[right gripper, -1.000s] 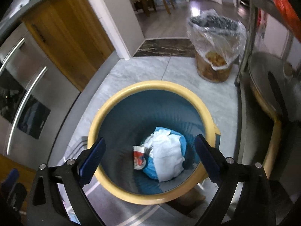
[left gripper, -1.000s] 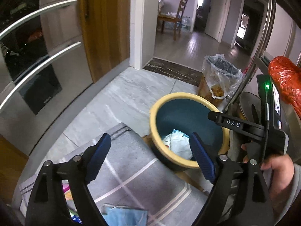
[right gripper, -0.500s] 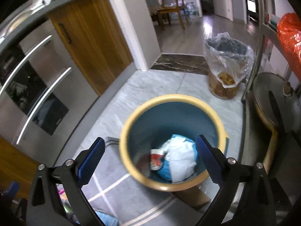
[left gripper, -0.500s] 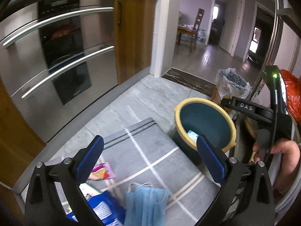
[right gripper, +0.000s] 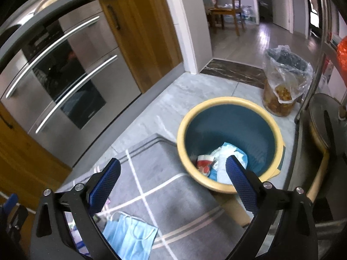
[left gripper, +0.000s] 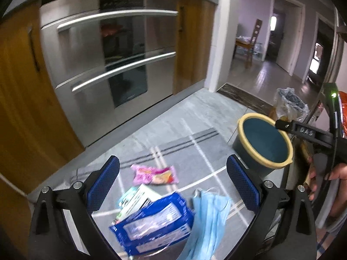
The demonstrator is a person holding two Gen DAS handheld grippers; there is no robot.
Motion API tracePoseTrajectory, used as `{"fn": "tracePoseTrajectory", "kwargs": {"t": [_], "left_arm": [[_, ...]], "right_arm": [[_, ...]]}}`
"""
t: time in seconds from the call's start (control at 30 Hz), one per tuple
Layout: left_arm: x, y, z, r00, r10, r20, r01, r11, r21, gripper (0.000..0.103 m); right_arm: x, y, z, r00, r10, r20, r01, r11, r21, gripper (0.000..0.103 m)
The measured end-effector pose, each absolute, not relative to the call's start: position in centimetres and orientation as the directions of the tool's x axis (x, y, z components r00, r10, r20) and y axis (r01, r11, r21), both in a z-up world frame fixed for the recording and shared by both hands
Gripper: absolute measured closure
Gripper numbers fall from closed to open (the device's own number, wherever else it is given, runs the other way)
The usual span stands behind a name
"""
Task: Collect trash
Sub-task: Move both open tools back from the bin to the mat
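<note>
Blue pads of the left gripper [left gripper: 173,188] have just spread fully wide with nothing between them, and since a second ago it has swung away from the yellow-rimmed bin [left gripper: 264,143] to hang over the grey rug [left gripper: 164,151]. Next pickings lie right below it: blue packet [left gripper: 154,225], face mask [left gripper: 208,216], pink wrapper [left gripper: 155,175] just beyond. The right gripper [right gripper: 173,184] gapes empty too, the bin beside its right pad.
</note>
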State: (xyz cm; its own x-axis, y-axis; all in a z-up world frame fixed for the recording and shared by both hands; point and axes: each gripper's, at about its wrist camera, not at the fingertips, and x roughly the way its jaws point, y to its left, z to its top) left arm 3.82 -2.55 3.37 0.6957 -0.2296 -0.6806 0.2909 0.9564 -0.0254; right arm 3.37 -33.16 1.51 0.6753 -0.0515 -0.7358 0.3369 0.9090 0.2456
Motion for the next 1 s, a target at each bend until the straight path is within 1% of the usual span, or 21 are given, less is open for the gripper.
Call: {"fn": "tracePoseTrajectory", "kwargs": {"t": [0.2,0.47,0.57,0.7,0.87,1.0], "left_arm": [[3.5,-0.5,1.6,0.682,-0.191,-0.706,0.236,0.971,-0.035,0.006],[3.6,1.3,-0.2,0.677,-0.139,-0.723,0.179,0.984,-0.022,0.006],[4.2,2.1,-1.5,0.657,-0.094,-0.748,0.142,0.99,0.001,0.006],[5.2,2.6,-2.8,0.623,-0.076,-0.779,0.125,0.992,0.003,0.006],[5.8,3.0,-4.8,0.552,-0.062,-0.831,0.105,0.994,-0.005,0.006],[6.0,3.1,-5.6,0.523,-0.051,-0.851,0.086,0.996,-0.007,0.006]], "right_arm": [[3.6,-31.2,1.1,0.667,-0.03,-0.745,0.282,0.935,0.215,0.006],[3.9,-28.9,-0.1,0.625,0.022,-0.78,0.199,0.962,0.187,0.006],[4.3,-27.5,-0.7,0.602,0.042,-0.797,0.153,0.974,0.167,0.006],[4.8,-25.7,-1.7,0.569,0.078,-0.818,0.081,0.985,0.15,0.006],[5.3,-23.6,-3.6,0.488,0.108,-0.866,-0.006,0.993,0.12,0.006],[5.6,-23.0,-5.9,0.402,0.059,-0.914,-0.015,0.998,0.058,0.006]]}}
